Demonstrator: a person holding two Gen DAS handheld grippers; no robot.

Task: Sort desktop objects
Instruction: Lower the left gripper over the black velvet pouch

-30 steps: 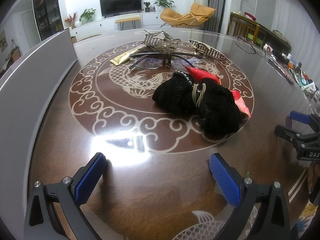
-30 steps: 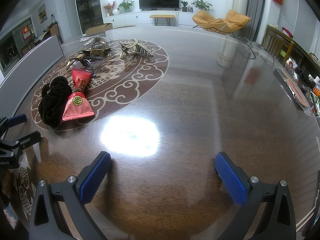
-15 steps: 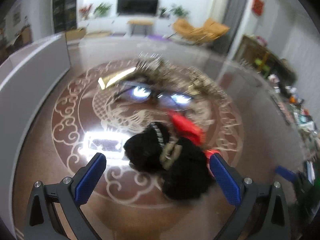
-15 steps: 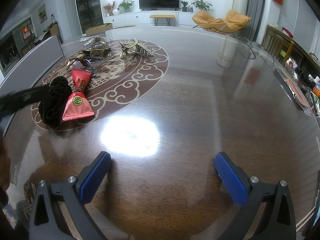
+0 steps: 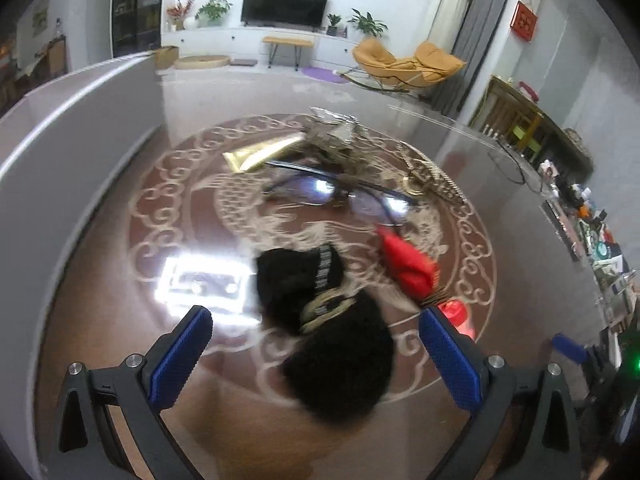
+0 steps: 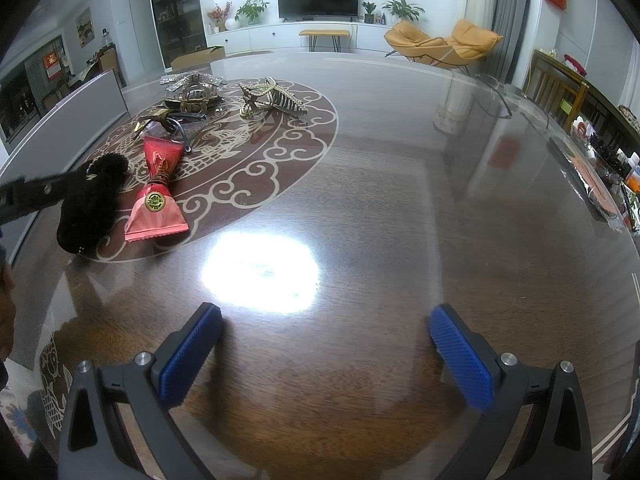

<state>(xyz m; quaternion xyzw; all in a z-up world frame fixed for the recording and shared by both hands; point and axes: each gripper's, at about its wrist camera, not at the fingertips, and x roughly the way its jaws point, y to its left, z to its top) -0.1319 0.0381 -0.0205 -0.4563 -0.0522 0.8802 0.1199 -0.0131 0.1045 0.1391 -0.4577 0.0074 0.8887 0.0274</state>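
Note:
A black fluffy hair bow (image 5: pixel 336 344) lies on the round patterned table, right between the open fingers of my left gripper (image 5: pixel 316 348), which hovers above it. Beside it lies a red packet (image 5: pixel 408 264), also in the right wrist view (image 6: pixel 158 196). Behind are glasses (image 5: pixel 340 192), a gold tube (image 5: pixel 260 152) and gold hair claws (image 6: pixel 272 98). The bow also shows in the right wrist view (image 6: pixel 90 204). My right gripper (image 6: pixel 326 356) is open and empty over bare wood, far right of the pile.
A grey panel (image 5: pixel 60 152) runs along the table's left side. Small clutter lines the far right edge (image 6: pixel 604 184). The left gripper's arm (image 6: pixel 28 196) crosses the right wrist view at left. Bare wood lies in front of the right gripper.
My left gripper has moved forward and up over the pile, so the black bow now sits between its fingers. The right gripper has not moved.

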